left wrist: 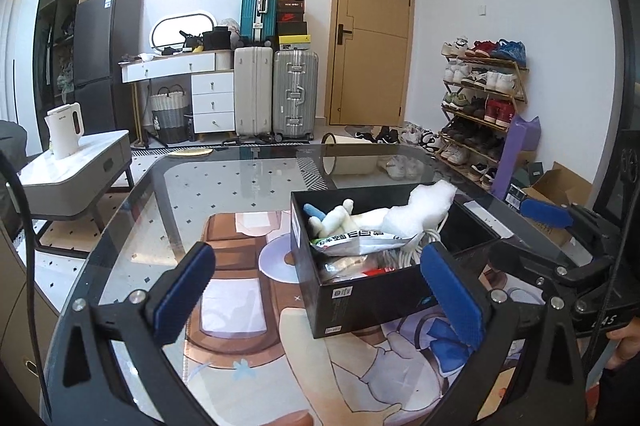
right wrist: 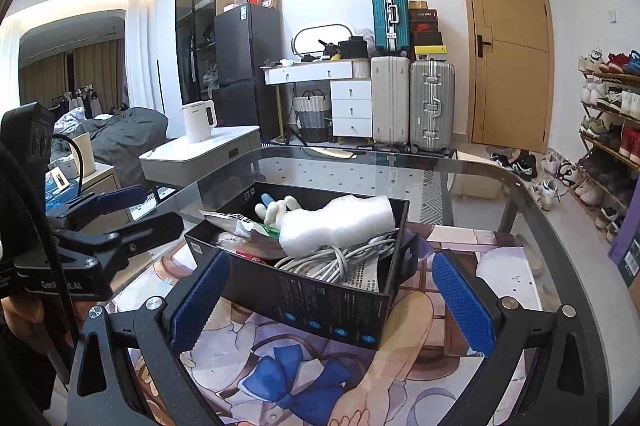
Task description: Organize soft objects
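An open black box (left wrist: 360, 302) (right wrist: 320, 302) stands on a glass table (left wrist: 240, 186) (right wrist: 460, 194). It holds a white plush toy (left wrist: 336, 218) (right wrist: 276, 212), a white bubble-wrap roll (left wrist: 424, 206) (right wrist: 336, 222), a printed plastic packet (left wrist: 360, 240) (right wrist: 236, 222), a blue item (left wrist: 314, 212) and coiled white cable (right wrist: 344, 258). My left gripper (left wrist: 318, 266) (right wrist: 148, 210) is open at the box's near left side, with nothing in it. On the other side my right gripper (right wrist: 331, 266) (left wrist: 520, 234) is open too, and the box's near corner lies ahead of its spread fingers, untouched.
A printed cartoon mat (right wrist: 304, 378) shows under the glass. A low grey side table (left wrist: 72, 170) with a white kettle (left wrist: 64, 130) stands left. Suitcases (left wrist: 276, 94) and a door (left wrist: 372, 34) are behind. A shoe rack (left wrist: 480, 106) and an open carton (left wrist: 556, 186) stand right.
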`<action>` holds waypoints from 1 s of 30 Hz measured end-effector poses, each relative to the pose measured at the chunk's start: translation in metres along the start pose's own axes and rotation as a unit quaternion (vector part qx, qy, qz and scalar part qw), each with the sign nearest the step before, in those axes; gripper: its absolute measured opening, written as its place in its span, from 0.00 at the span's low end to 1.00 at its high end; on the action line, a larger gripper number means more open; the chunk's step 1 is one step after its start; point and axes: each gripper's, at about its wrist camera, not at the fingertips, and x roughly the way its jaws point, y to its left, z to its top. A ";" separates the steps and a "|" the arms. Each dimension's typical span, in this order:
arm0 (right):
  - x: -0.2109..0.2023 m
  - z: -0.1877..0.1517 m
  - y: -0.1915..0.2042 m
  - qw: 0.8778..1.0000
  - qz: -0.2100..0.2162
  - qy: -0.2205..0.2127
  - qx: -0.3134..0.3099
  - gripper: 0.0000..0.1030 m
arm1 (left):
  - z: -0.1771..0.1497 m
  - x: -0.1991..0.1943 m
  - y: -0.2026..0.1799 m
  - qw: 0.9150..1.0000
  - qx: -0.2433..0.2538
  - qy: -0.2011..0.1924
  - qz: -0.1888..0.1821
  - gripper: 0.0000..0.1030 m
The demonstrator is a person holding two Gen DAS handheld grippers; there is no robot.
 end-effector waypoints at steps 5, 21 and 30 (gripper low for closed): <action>0.001 -0.002 0.001 1.000 -0.001 -0.002 -0.003 0.99 | -0.006 0.002 0.000 1.000 -0.001 -0.005 -0.002 1.00; -0.002 -0.007 -0.001 1.000 -0.003 -0.013 0.000 0.99 | -0.012 0.001 -0.006 1.000 0.007 -0.009 0.014 1.00; -0.006 -0.008 0.004 1.000 -0.014 -0.022 -0.005 0.99 | -0.012 0.004 -0.004 1.000 0.000 -0.006 0.021 1.00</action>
